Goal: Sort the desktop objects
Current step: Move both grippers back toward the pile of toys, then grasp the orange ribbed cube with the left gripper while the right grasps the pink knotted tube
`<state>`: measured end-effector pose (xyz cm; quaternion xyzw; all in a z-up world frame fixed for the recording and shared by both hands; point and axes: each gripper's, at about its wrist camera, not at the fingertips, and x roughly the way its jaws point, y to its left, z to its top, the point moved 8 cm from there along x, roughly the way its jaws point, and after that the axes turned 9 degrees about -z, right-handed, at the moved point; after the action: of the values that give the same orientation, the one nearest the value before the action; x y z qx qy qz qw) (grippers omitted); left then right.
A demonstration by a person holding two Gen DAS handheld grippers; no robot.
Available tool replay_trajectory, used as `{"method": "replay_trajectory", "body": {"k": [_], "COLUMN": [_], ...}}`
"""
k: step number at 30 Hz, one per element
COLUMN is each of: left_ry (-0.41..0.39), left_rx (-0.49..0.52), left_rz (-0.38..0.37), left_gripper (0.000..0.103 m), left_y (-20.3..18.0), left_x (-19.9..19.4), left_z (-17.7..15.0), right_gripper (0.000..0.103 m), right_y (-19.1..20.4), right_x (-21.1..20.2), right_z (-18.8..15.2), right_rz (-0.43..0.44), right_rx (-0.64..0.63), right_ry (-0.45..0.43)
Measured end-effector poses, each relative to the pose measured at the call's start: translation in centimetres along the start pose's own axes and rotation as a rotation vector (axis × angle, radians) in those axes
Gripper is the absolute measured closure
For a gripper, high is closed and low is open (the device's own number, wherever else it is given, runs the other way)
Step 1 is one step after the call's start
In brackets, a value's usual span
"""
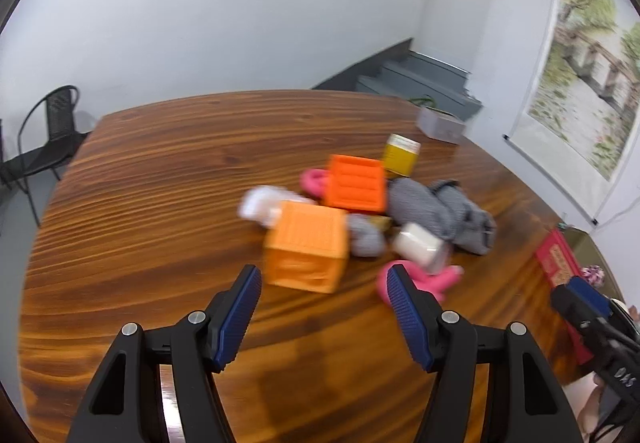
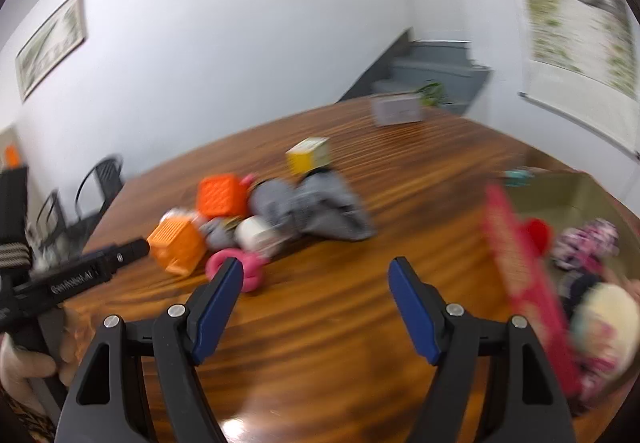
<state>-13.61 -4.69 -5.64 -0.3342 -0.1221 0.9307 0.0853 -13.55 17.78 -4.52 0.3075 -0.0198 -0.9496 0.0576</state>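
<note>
right gripper [image 2: 316, 275] spread wide above table [image 2: 360, 323], near pink ring [image 2: 236, 267].

Motion blur smears the heap of objects [image 1: 352, 211] in both views. A white item [image 1: 264, 205] at ten o'clock of the pale orange cube [image 1: 306, 245] is perhaps crumpled cloth. The box's [image 2: 520, 263] contents at three o'clock are blurred and edge-cropped.

Ahead of the spread left jaws, a pale orange cube [image 1: 306, 247] sits tilted, a deeper orange crate [image 1: 355, 183] behind it; a white jar [image 1: 418, 245] on its side, crumpled grey cloth [image 1: 444, 213] and pink ring toy [image 1: 432, 281] just off the right jaw
</note>
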Motion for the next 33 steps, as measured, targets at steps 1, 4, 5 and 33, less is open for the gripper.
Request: {"method": "replay_trajectory", "body": {"k": [1,4,5,33], "left_ry": [-0.002,-0.012,-0.016,0.028], "left_rx": [-0.007,-0.036,-0.049,-0.108], "left_rz": [0.008,0.023,0.026,0.043], "left_gripper": [0.036,0.036,0.036,0.036], "left_y": [0.8,2.8,3.4,6.6], "left_x": [-0.3,-1.2,-1.5,0.4], "left_z": [0.0,0.1,0.2,0.0], "right_gripper": [0.024,0.025,0.025,0.024], "right_y": [1.3,4.6,5.3,9.2], "right_x": [0.8,3.5,4.3,10.6], "right_z": [-0.2,-0.7,-0.8,-1.5], "right_rz": [0.018,0.060,0.055,-0.036], "right_rx": [-0.025,-0.092,-0.106,-0.192], "right_ry": [0.021,0.082,0.095,0.191]}}
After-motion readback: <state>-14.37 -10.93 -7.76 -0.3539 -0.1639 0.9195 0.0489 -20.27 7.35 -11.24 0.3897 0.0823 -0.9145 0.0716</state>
